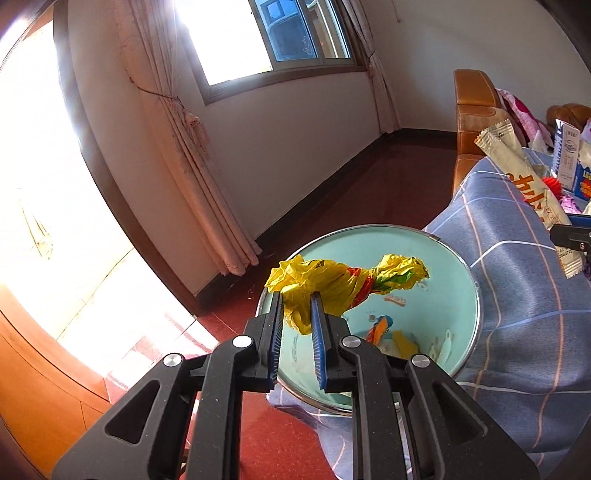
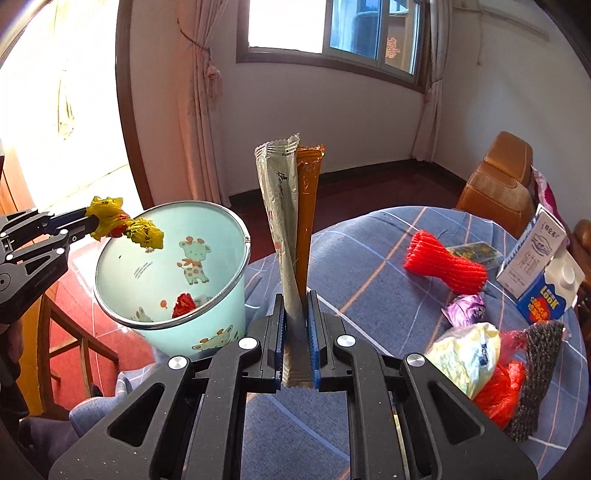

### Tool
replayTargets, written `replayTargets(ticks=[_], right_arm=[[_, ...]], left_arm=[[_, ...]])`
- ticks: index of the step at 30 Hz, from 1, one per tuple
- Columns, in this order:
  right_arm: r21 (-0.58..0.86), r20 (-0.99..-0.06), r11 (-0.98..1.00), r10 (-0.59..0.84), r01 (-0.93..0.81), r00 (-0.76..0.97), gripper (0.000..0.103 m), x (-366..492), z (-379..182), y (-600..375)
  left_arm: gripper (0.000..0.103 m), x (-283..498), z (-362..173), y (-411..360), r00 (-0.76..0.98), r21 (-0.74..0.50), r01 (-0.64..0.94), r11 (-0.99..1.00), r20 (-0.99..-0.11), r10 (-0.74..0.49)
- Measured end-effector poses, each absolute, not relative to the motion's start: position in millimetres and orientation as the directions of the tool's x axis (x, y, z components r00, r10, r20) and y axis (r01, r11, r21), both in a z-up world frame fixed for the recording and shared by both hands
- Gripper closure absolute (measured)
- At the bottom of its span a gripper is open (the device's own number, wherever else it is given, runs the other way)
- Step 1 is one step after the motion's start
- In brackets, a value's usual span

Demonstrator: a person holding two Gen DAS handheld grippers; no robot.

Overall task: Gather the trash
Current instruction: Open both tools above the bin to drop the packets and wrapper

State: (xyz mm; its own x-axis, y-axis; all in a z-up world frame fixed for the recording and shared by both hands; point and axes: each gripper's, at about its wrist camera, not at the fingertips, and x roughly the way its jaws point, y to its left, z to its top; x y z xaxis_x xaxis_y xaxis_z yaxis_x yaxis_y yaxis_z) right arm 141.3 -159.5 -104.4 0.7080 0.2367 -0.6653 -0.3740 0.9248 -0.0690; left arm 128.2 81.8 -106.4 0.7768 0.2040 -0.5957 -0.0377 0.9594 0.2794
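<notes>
Closest to me, the right gripper (image 2: 296, 325) has its jaws clenched on two long snack wrappers — a pale wrapper (image 2: 280, 206) and a brown wrapper (image 2: 308, 206) pressed side by side, standing almost upright out of the blue pads. They rise above the blue checked tablecloth (image 2: 369, 258), just beside the bin and not yet over it.

A little further off, the left gripper (image 1: 297, 317) grasps a crumpled yellow plastic bag (image 1: 332, 280), twisted in the middle with a band of red and green. Its jaws pinch one bunched end; the rest sticks out over the open mouth of the pale blue bin (image 1: 458, 295). In the right wrist view the same bag hangs right at the bin's metal rim on the side nearer the bright doorway.

The bin carries giraffe cartoons and stands against the edge of the table. At its bottom lie a few scraps, one red, one orange and blue.

On the cloth beyond, more trash waits: a red foam net (image 2: 443, 264), a purple foil wrapper (image 2: 466, 308), a blue and white milk carton (image 2: 543, 273), a pale plastic bag (image 2: 465, 354), a red bag (image 2: 500, 391) and a dark scouring pad (image 2: 541, 365).

Furthest back — an orange leather chair (image 2: 495, 184), pink curtains (image 2: 199, 110) and a window (image 2: 332, 29).
</notes>
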Motion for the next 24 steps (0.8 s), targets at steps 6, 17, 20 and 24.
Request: replayTargets(ticks=[6,17,20,24], right_arm=[[-0.093,-0.676,0.909,0.242,-0.407,0.696,0.091,154.1,-107.7,-140.4],[-0.125,-0.702,0.876,0.254,-0.467,0.665,0.091,169.5,-116.4,-108.2],[-0.128,-0.708,0.869,0.257,-0.477,0.658,0.091,171.9,-118.4,-101.8],[-0.130,-0.711,0.863,0.262,-0.488,0.653,0.091,173.4,-118.5,-96.8]], left_arm=[[0.088,136.6,-113.3,94.3,0.763,0.300,-0.069,0.952,-0.599,0.244],[0.088,142.1,-118.4,98.8,0.754,0.333,-0.098,0.938,-0.591,0.288],[0.088,142.5,-118.5,98.8,0.752,0.330,-0.101,0.939,-0.592,0.289],[0.088,142.2,-118.6,98.0,0.753,0.326,-0.099,0.940,-0.594,0.285]])
